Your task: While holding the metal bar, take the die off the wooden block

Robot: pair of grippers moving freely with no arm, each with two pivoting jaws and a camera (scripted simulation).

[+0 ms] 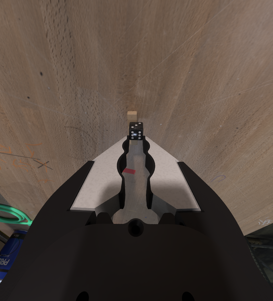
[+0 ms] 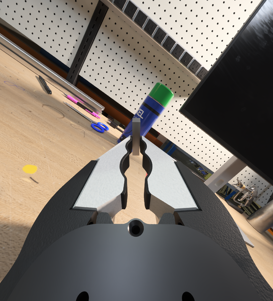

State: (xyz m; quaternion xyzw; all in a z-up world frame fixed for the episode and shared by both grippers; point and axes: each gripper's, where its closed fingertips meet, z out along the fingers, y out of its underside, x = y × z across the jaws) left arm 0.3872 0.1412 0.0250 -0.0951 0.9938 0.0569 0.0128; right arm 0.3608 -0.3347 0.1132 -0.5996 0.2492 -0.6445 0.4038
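In the left wrist view, a black die (image 1: 135,131) with white pips sits over a pale wooden block (image 1: 132,116) that lies on the wooden table (image 1: 197,81). My left gripper (image 1: 135,137) is closed to the die's width, its fingertips (image 1: 127,138) against the die's two sides. I cannot tell whether the die still touches the block. In the right wrist view, my right gripper (image 2: 135,138) is shut on a short grey metal bar (image 2: 136,130), which stands upright between the tips, above the table.
A green cable coil (image 1: 5,213), a blue spray can (image 1: 3,257) and red tape (image 1: 129,171) lie near the left gripper. Ahead of the right gripper are the spray can (image 2: 150,112), blue scissors (image 2: 100,127), pens (image 2: 82,104), a pegboard wall (image 2: 116,57) and a dark monitor (image 2: 246,97).
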